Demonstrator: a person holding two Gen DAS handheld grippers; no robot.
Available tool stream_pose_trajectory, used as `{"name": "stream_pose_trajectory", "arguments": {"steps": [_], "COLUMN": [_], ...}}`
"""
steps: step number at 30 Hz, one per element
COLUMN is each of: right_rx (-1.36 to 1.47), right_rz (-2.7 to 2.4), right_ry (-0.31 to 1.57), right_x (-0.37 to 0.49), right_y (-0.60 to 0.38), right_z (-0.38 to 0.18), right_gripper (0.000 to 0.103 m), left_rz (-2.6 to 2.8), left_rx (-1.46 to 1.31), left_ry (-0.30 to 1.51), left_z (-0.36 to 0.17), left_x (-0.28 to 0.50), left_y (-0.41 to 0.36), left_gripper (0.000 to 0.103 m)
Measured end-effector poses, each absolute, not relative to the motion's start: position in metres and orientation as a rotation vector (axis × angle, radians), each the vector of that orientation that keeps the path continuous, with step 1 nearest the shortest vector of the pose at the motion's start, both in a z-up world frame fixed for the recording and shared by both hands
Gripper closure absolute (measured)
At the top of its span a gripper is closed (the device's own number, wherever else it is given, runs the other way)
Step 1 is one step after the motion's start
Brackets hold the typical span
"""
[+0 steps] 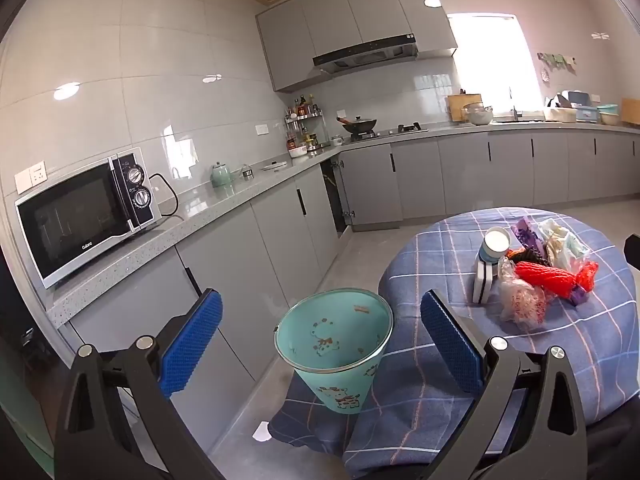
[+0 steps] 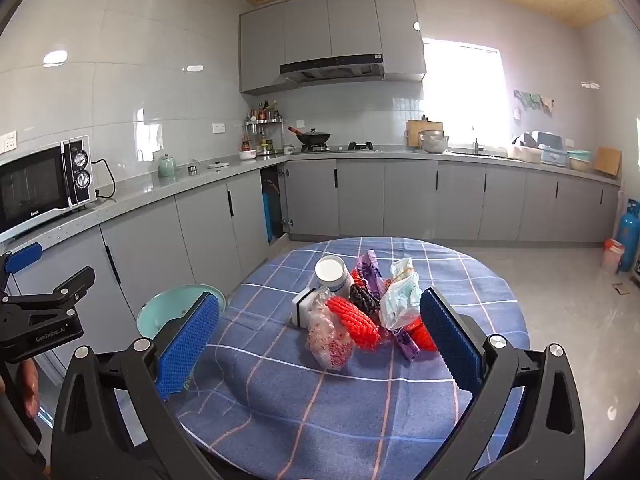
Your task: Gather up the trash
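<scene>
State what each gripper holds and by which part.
Nothing is held. The left gripper and right gripper both have jaws open; the trash pile lies untouched.

Bare cloth (image 2: 320,400) before the heaped trash (image 2: 360,312); bin (image 1: 332,340) close beside the table edge.

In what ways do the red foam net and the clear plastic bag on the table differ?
The red foam net is opaque, bright red and meshed; the clear plastic bag is see-through with pinkish speckles. The net lies in the middle of the pile; the bag sits at its front edge. Both rest on the checked tablecloth, untouched by either claw.
</scene>
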State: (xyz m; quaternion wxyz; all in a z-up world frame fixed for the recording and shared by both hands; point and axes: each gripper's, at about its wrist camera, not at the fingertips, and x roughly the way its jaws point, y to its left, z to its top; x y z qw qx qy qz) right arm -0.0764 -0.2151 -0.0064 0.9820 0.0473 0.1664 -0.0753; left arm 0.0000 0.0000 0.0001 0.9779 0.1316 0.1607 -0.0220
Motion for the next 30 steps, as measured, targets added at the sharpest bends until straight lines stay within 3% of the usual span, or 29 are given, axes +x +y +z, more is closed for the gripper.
{"name": "stream_pose_trajectory", "arguments": {"steps": [30], "right_rx": [0.094], "right_rz": [-0.152], "right_ry": [0.34], "right_x": [-0.074], "right_y": [-0.217], "right_z": [-0.013], "right_gripper": [0.004], "left_rz": [-0.034], "left_rx": [0.271], "left_ry": [0.331], "left_z": [-0.003], "left_x": [0.004], "left_y": [0.001], "left_gripper": [0.005]}}
